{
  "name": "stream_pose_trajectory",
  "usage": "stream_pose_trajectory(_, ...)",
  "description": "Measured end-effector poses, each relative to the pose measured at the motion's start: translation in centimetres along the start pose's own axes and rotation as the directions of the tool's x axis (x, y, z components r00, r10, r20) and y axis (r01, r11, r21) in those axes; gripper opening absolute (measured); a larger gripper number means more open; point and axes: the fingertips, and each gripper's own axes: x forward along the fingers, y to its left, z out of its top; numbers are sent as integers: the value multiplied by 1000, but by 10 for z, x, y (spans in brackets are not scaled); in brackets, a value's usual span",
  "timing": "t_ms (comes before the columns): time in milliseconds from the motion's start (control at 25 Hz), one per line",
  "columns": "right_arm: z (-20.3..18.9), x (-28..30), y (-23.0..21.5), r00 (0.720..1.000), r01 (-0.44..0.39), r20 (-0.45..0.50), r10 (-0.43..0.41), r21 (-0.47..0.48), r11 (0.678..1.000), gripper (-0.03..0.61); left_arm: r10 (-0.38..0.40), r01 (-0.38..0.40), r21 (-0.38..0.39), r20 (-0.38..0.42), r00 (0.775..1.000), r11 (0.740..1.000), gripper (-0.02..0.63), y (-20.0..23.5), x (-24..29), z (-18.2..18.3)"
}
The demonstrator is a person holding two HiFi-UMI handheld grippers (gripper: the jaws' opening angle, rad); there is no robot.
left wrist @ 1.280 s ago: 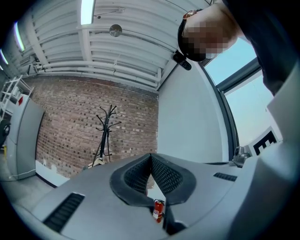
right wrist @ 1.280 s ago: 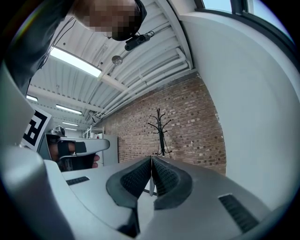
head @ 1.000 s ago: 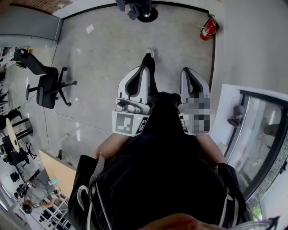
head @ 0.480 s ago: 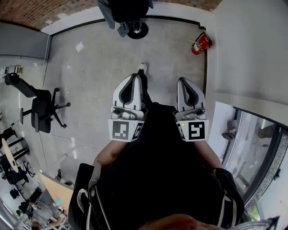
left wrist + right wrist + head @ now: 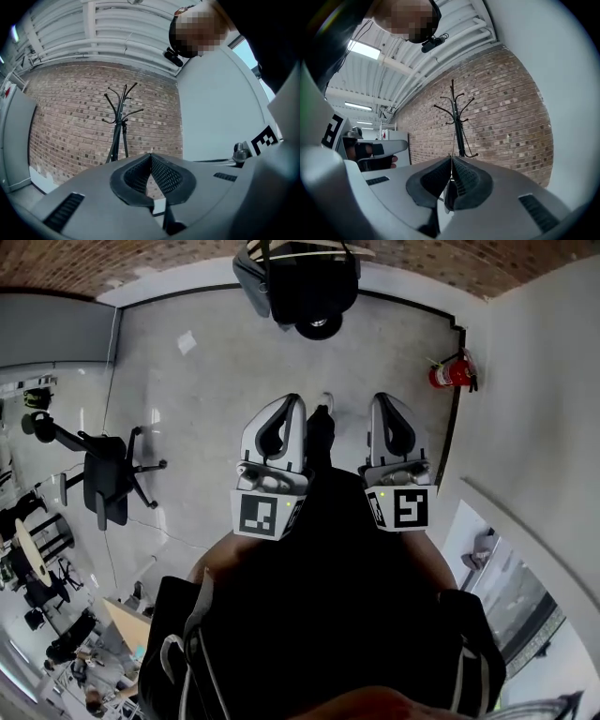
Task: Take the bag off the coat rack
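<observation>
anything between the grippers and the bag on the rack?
Nothing visible. Head view shows only bare floor between left gripper, right gripper and the bag on the coat rack; office chair and fire extinguisher sit off to the sides.

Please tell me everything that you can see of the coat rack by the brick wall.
The coat rack is a thin black pole, metal by its look, standing upright before the red brick wall. Slim arms curve up and outward near its top, at two levels. No bag shows on those arms. Its foot is hidden behind the left hand-held gripper, whose jaws are closed. Nothing is seen touching it.
</observation>
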Motion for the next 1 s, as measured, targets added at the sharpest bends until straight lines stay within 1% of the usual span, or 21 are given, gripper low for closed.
stream_pose_trajectory(160, 16, 61, -8, 1000, 2, -1, -2, 7, 1000, 20, 2, -2, -28, 0, 1000, 1000, 18, 38, 48, 0)
stream_pose_trajectory(240, 20, 79, -9, 1000, 0, -10, 0, -8, 1000, 20, -3, 2, -33, -36, 999, 999, 18, 50, 63, -10)
stream_pose_trajectory(320, 26, 94, -11, 1000, 3, -9, -3, -33, 999, 21, -4, 2, -42, -50, 999, 999, 18, 60, 76, -15)
stream_pose_trajectory(440, 33, 112, -22, 998, 56, 19, -55, -62, 996, 20, 8, -11, -64, -47, 999, 998, 18, 74, 95, -15)
stream_pose_trajectory(520, 34, 122, -30, 995, 95, 38, -93, -54, 994, 20, 27, -30, -77, -32, 999, 997, 18, 85, 102, -11)
stream_pose_trajectory(640, 30, 141, -36, 993, 108, 40, -107, -31, 994, 20, 46, -47, -74, -3, 999, 996, 18, 100, 110, -7)
stream_pose_trajectory(760, 27, 156, -34, 994, 108, 36, -106, -36, 994, 20, 54, -56, -70, -32, 998, 996, 18, 115, 110, -18)
stream_pose_trajectory(1000, 20, 176, -27, 994, 111, -2, -111, -38, 993, 20, 53, -60, -100, -63, 997, 993, 18, 136, 110, -29)
